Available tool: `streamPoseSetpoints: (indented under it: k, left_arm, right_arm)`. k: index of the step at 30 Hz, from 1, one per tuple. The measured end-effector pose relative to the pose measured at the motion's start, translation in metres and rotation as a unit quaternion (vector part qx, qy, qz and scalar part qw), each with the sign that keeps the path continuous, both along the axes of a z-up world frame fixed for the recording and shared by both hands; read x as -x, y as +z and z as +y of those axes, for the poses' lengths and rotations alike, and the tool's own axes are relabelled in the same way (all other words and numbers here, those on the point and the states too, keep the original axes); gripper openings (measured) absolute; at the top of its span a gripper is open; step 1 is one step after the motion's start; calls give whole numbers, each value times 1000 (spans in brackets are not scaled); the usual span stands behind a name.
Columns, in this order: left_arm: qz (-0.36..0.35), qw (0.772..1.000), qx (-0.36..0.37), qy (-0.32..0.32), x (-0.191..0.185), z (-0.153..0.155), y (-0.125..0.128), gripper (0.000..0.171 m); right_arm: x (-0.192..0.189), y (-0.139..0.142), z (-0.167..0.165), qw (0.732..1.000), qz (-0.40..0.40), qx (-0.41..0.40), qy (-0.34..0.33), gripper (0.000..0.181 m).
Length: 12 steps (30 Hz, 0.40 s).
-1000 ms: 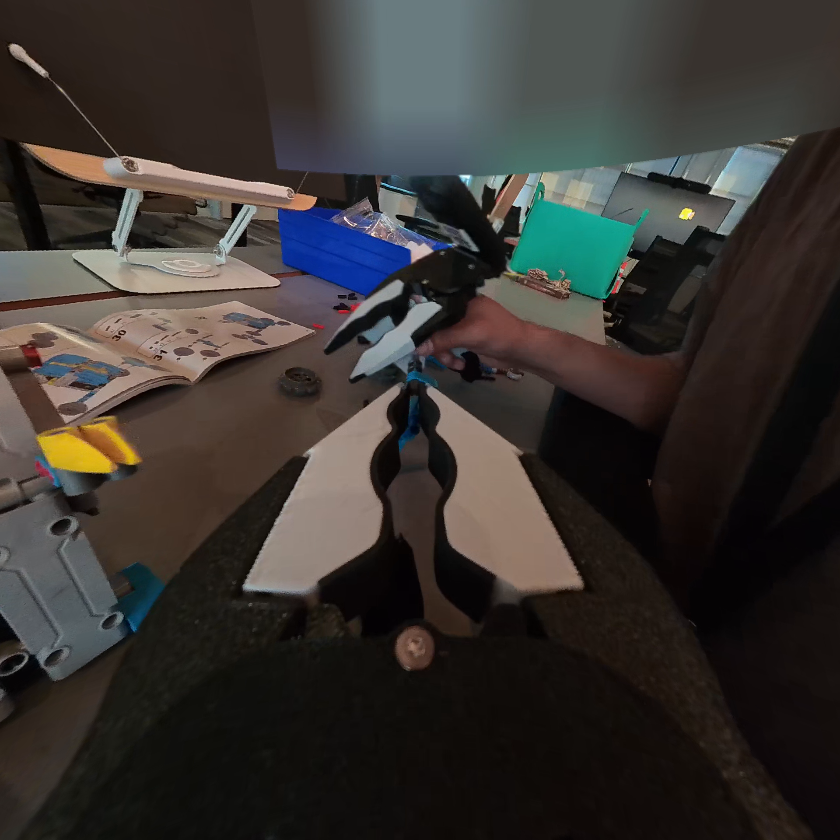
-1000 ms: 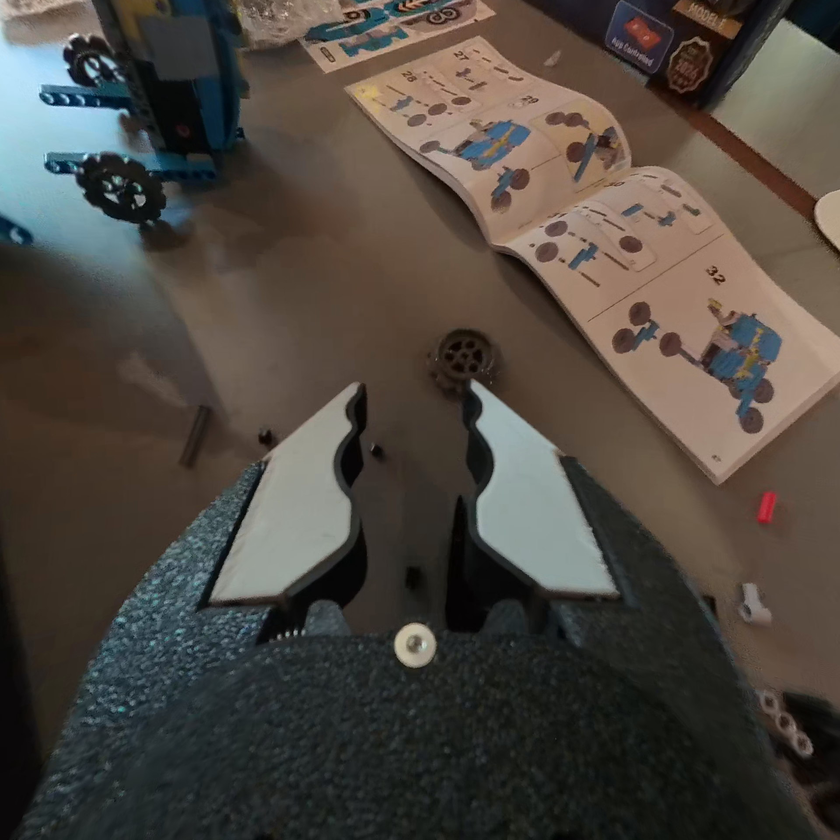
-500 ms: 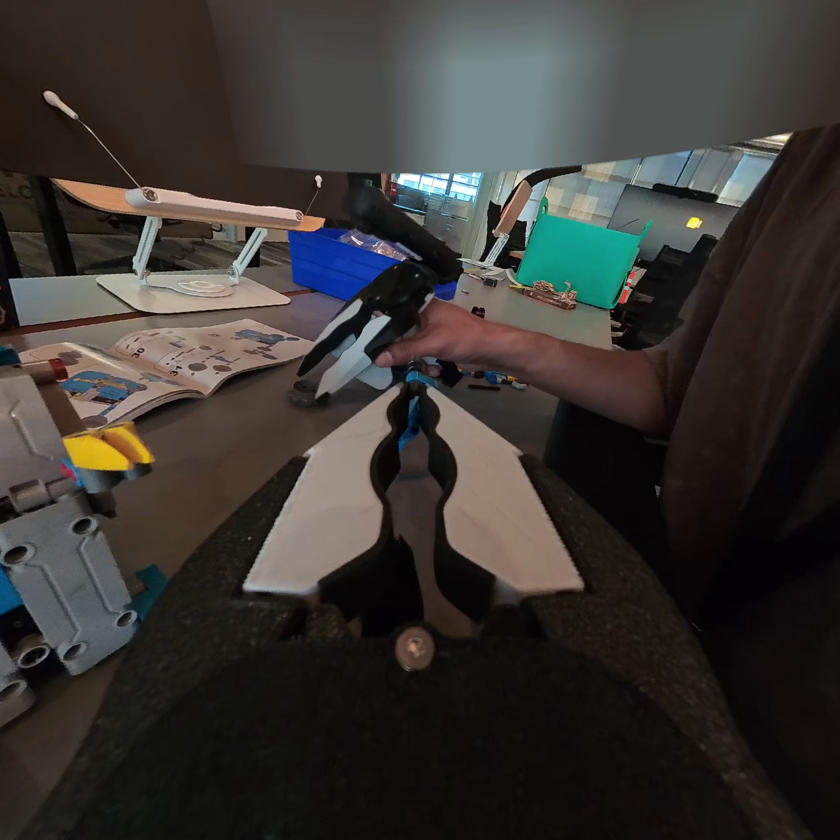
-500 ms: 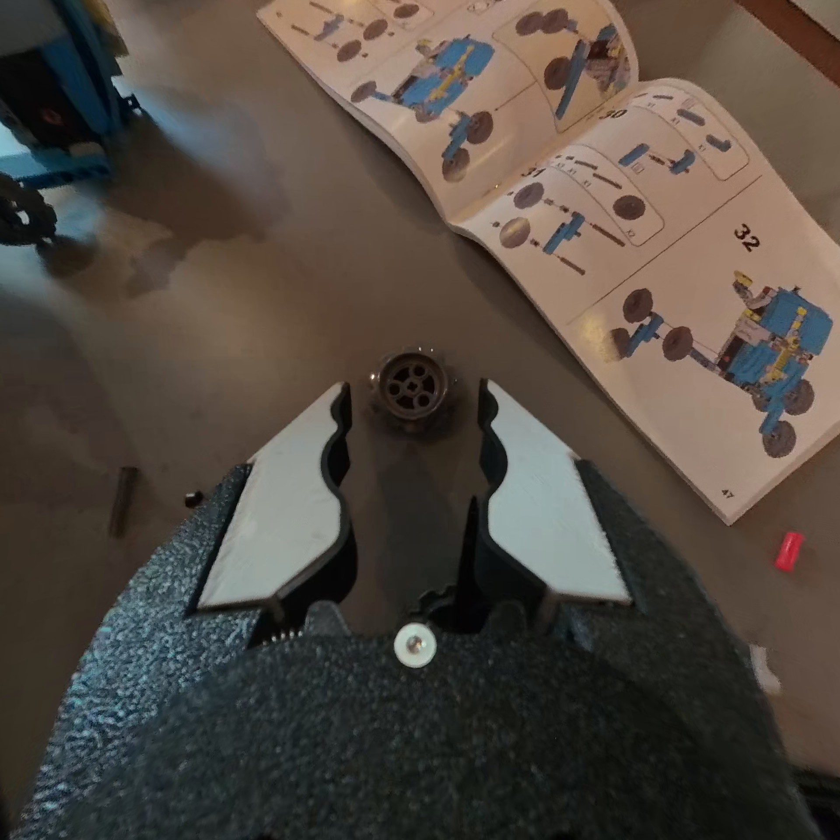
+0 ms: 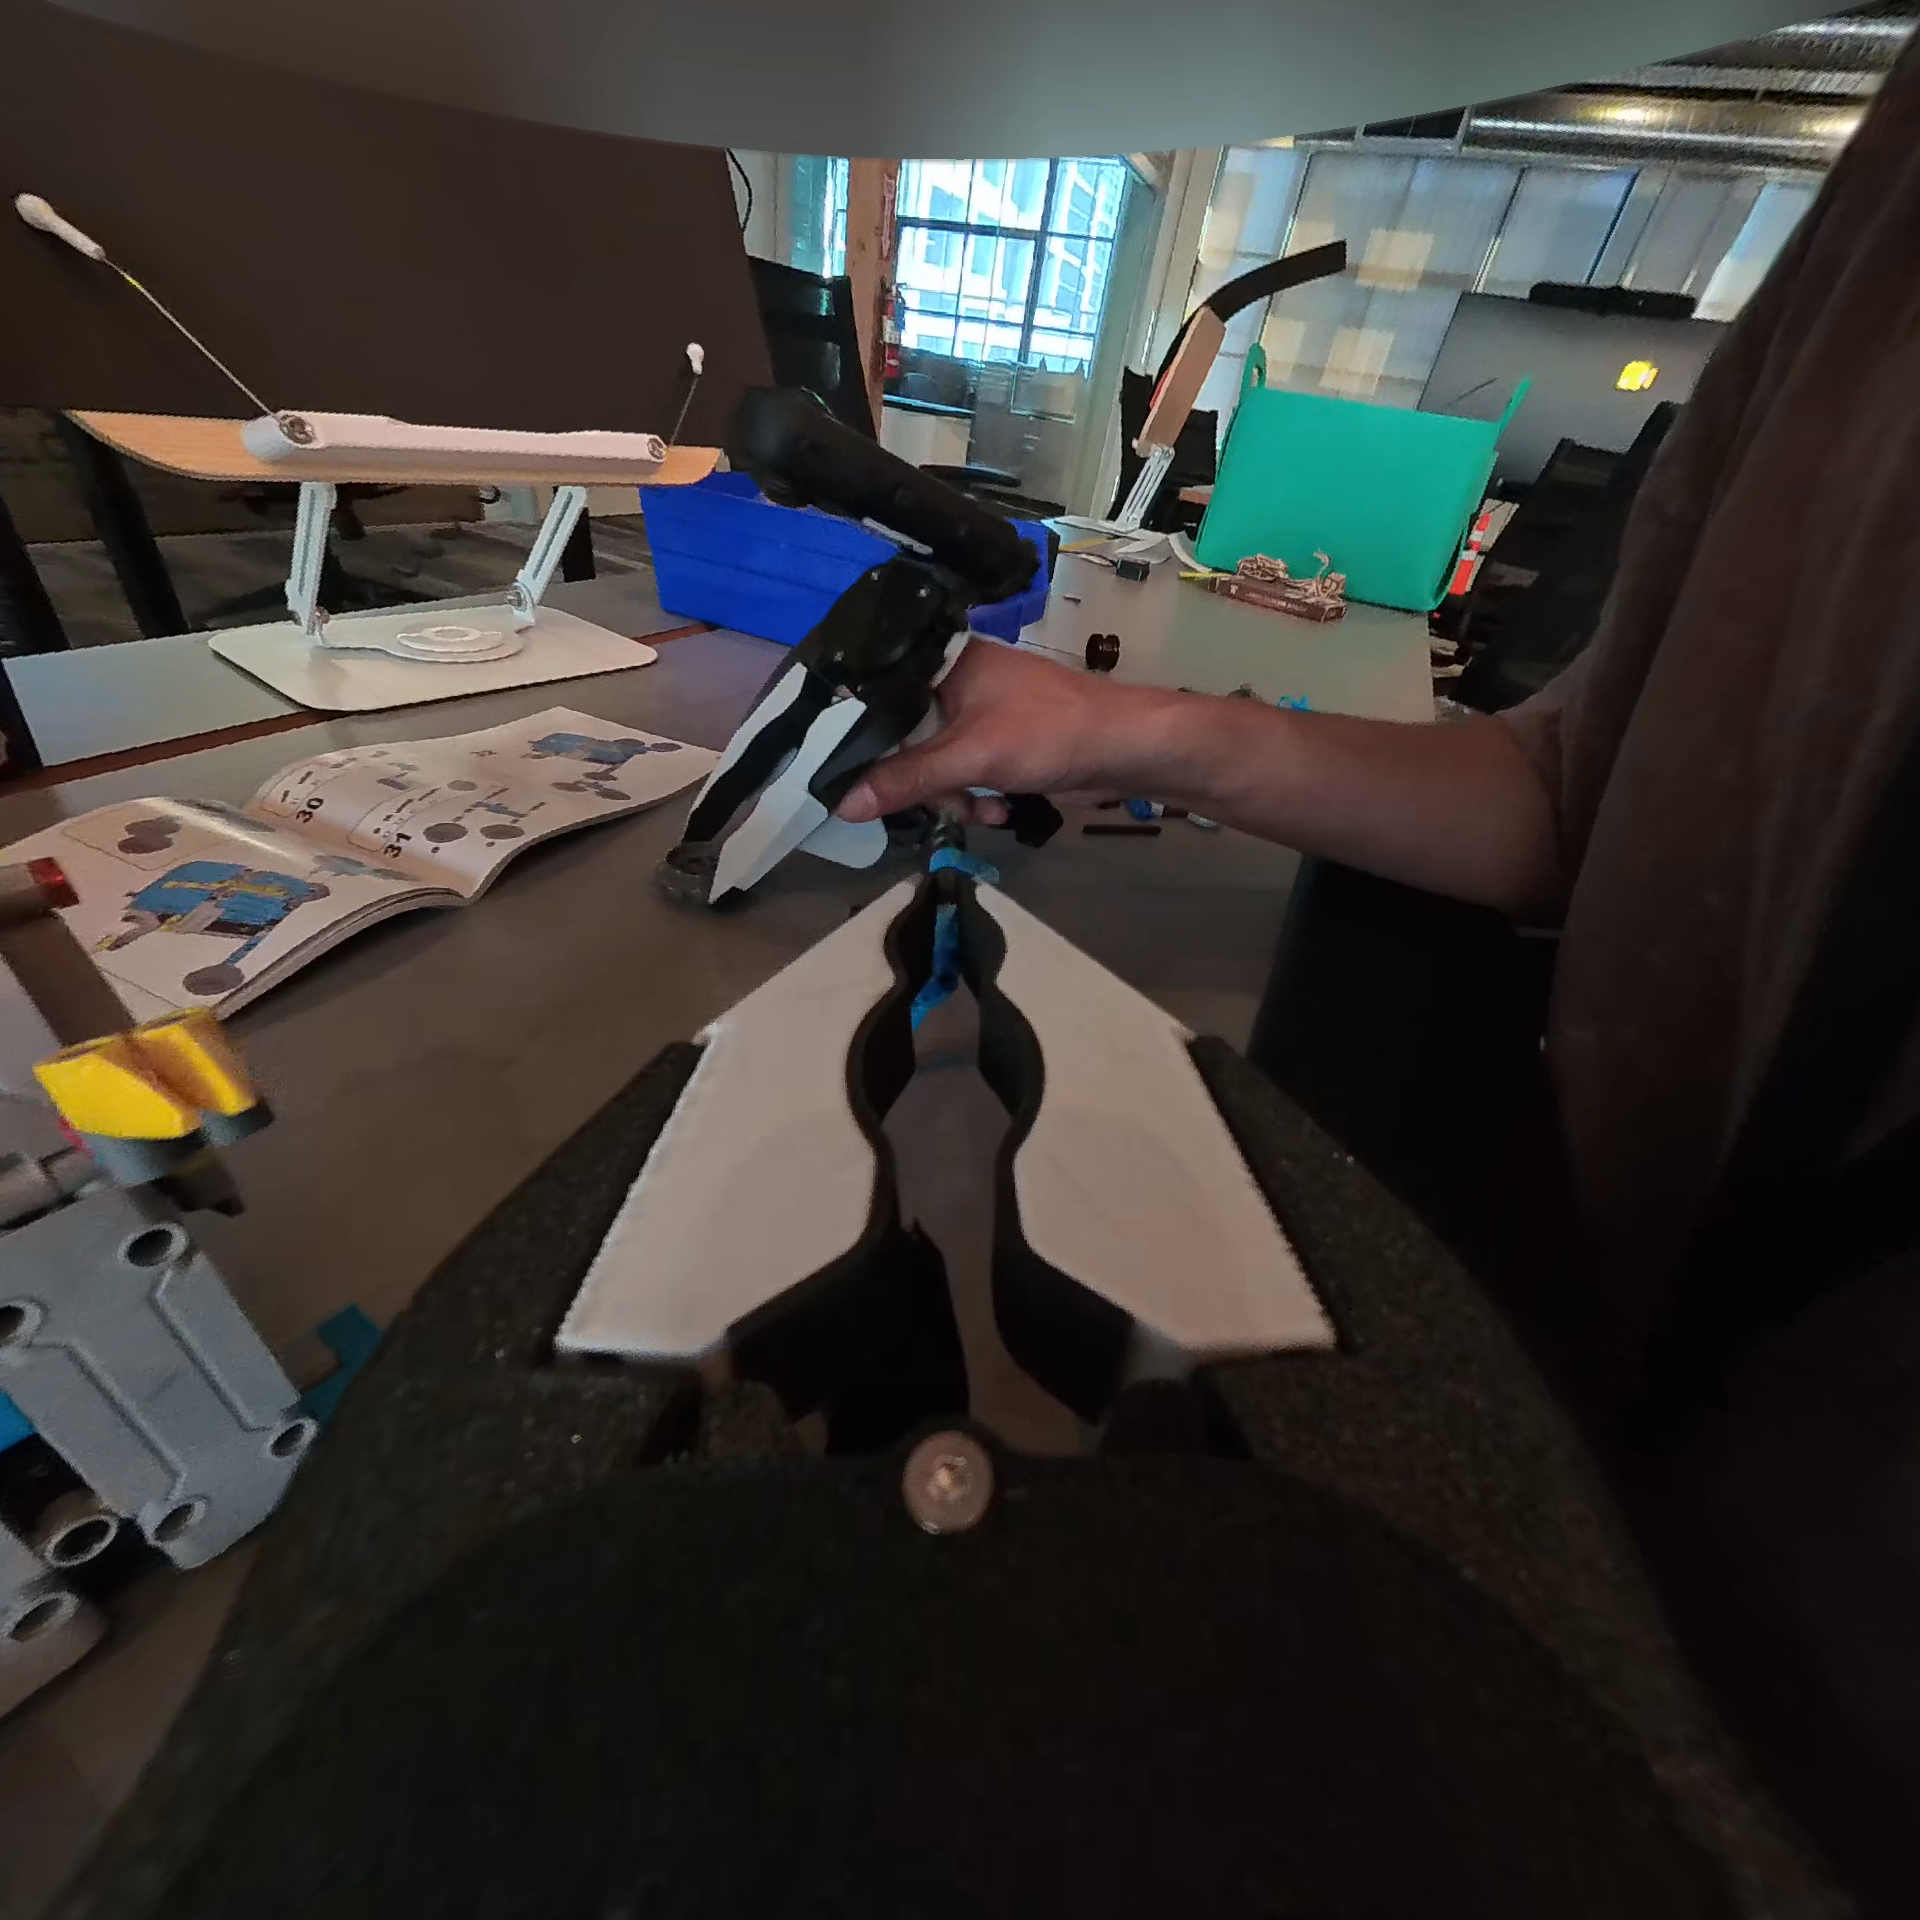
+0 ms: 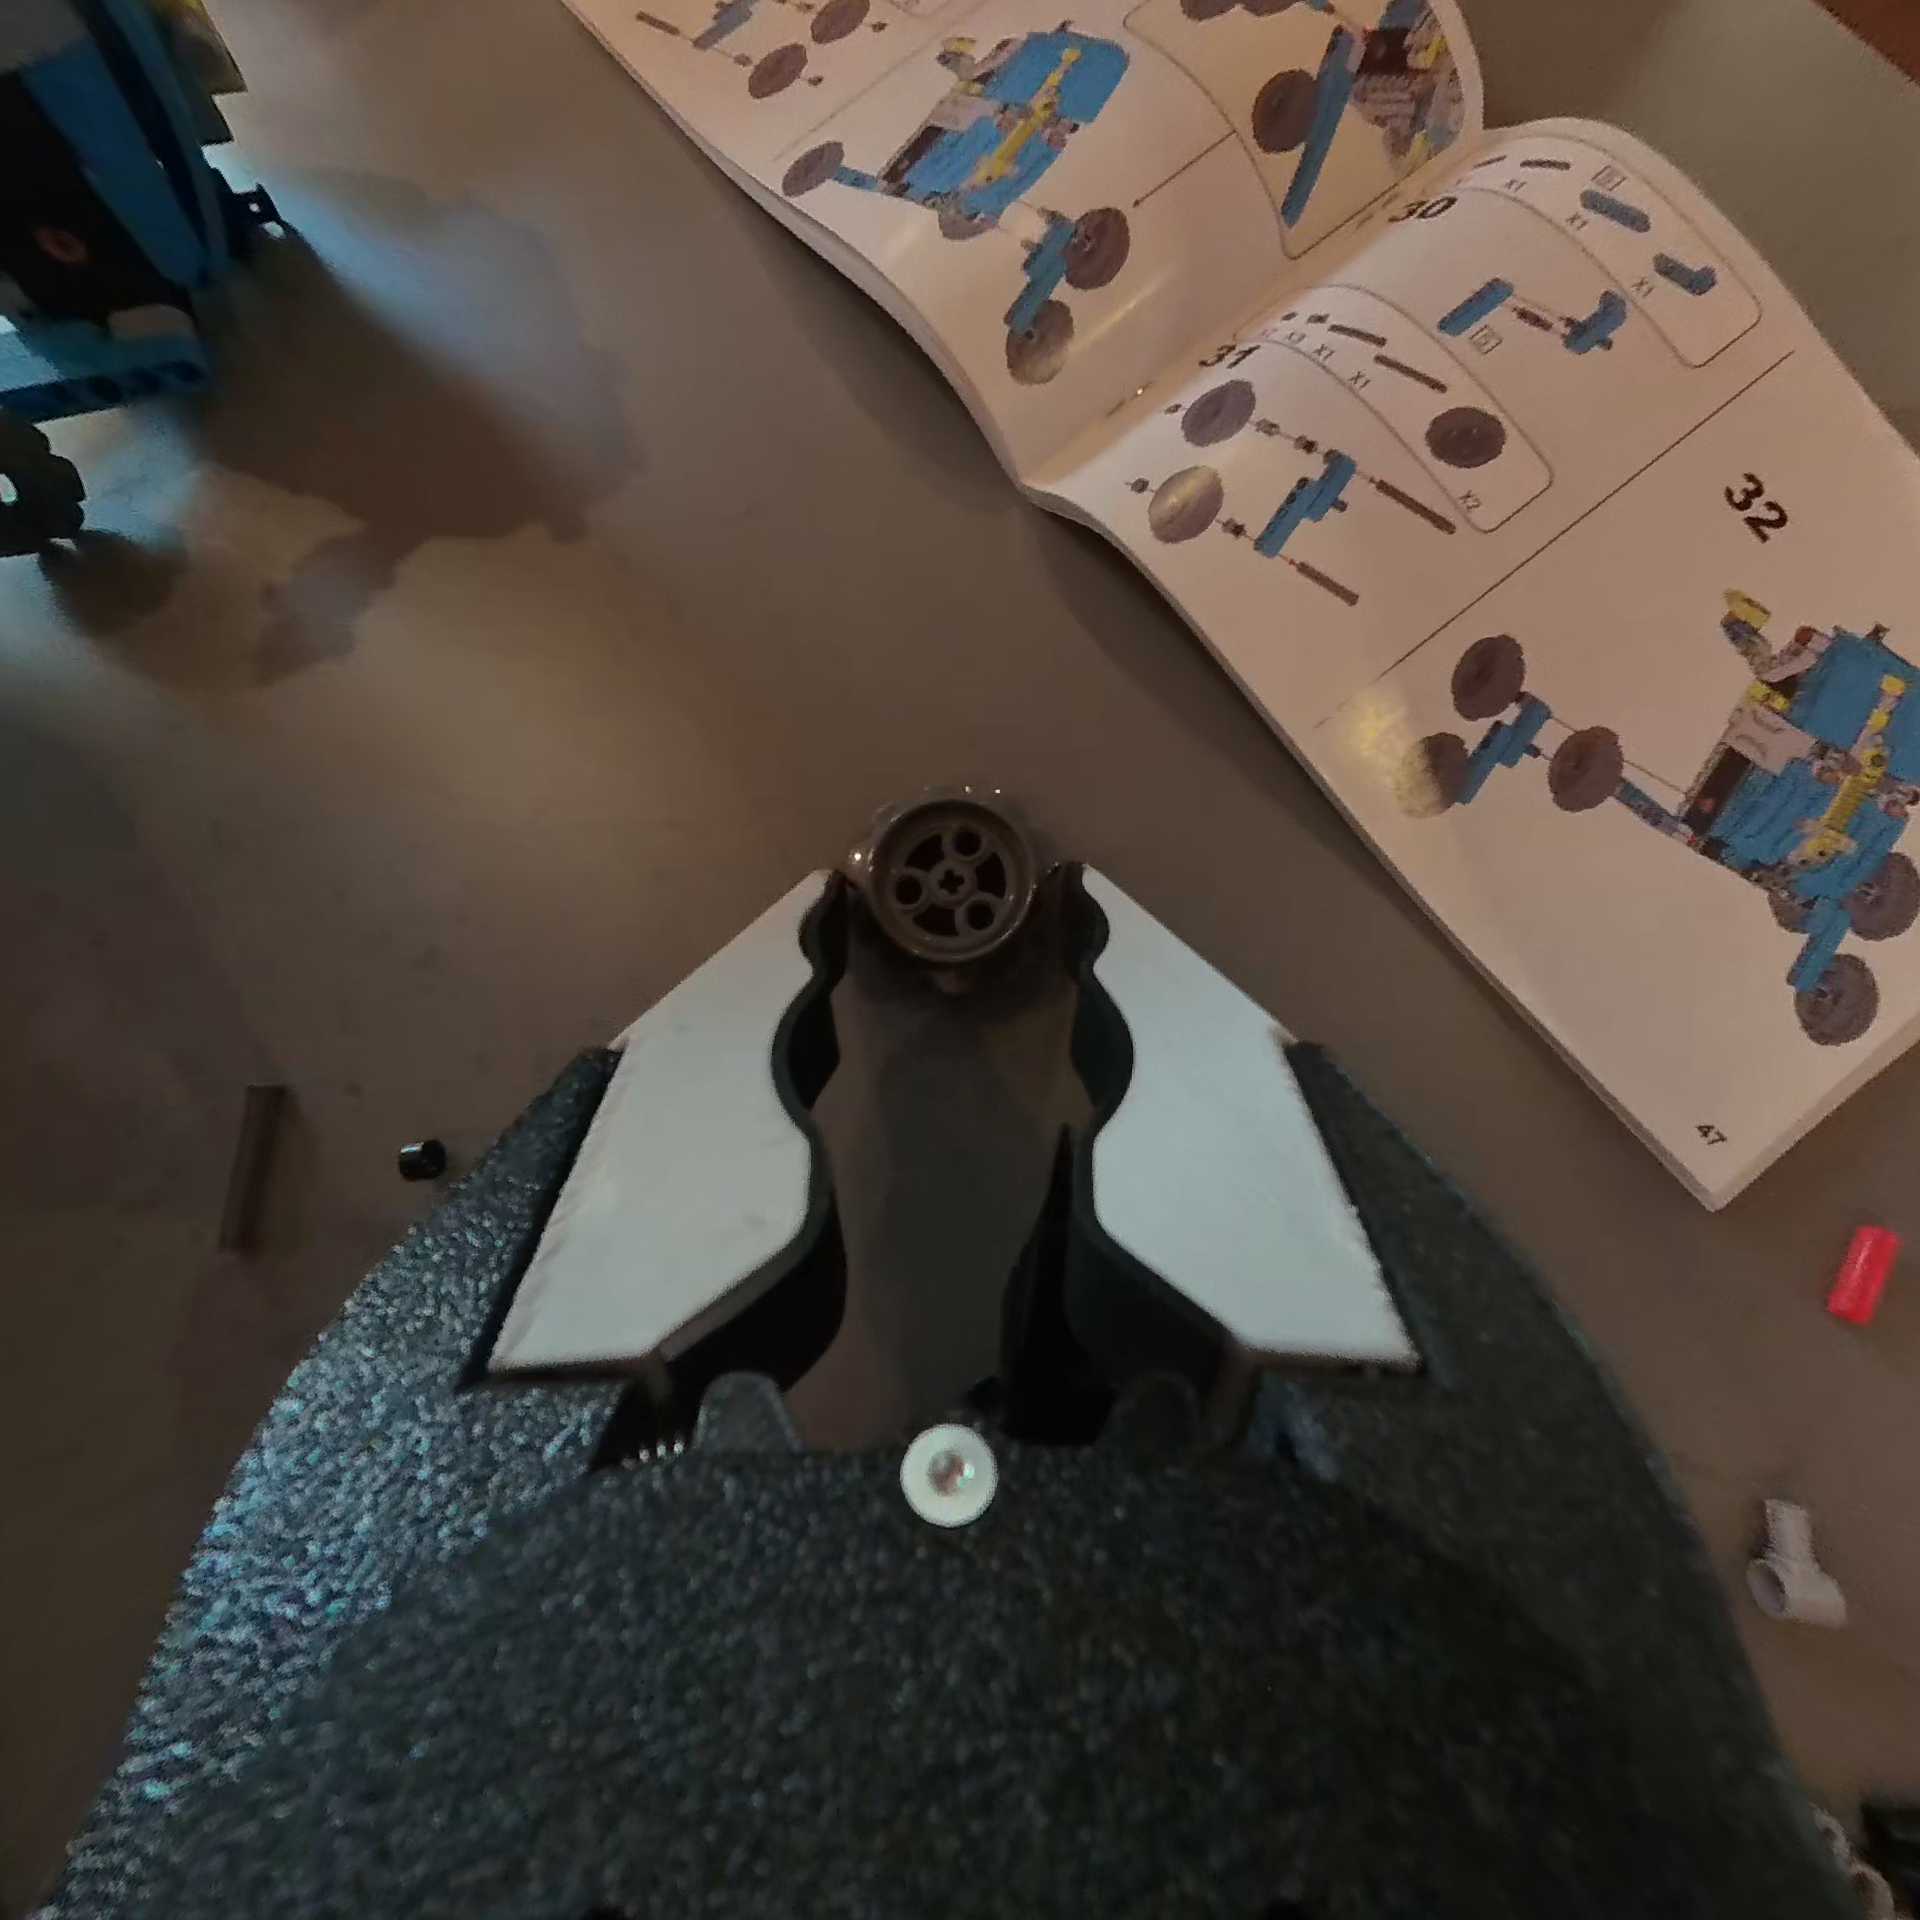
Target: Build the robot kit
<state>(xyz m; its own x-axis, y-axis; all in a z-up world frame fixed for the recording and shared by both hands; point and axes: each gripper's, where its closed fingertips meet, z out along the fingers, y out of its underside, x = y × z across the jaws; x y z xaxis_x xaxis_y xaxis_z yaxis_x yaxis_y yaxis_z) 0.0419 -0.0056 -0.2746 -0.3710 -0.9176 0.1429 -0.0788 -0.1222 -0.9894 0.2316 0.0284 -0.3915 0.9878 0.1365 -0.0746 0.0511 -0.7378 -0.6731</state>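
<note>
Two grippers are working: right gripper (image 6: 951,883), at frame centre, is bracketing the grey wheel hub (image 6: 951,881) lying flat on the table (image 6: 623,727), tips narrowing but contact unclear, while left gripper (image 5: 940,894) is pinching a blue part (image 5: 943,951).

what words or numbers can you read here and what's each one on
instruction booklet: printed step numbers and a page number, legible, but I don't quote writing.
dark wheel between the right gripper jaws: no writing visible.
blue piece in the left gripper: no writing visible.
Background room: nothing legible.
</note>
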Motion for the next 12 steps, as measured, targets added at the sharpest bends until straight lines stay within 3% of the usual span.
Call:
streamPoseSetpoints:
  k: [4, 7, 9, 12]
  left_arm:
    - [-9, 1000, 10, 4, 1, 4, 3, 3]
    - [-34, 999, 31, 20, 6, 13, 13, 3]
    - [-46, 998, 44, 30, 9, 19, 18, 3]
    - [-73, 995, 57, 41, 13, 24, 28, 3]
  right_arm:
    - [6, 6, -2, 1000, 14, 0, 10, 40]
    - [47, 55, 2, 976, 186, -89, 65, 41]
    - [71, 94, -1, 927, 333, -141, 95, 41]
    - [96, 148, -13, 792, 564, -188, 138, 39]
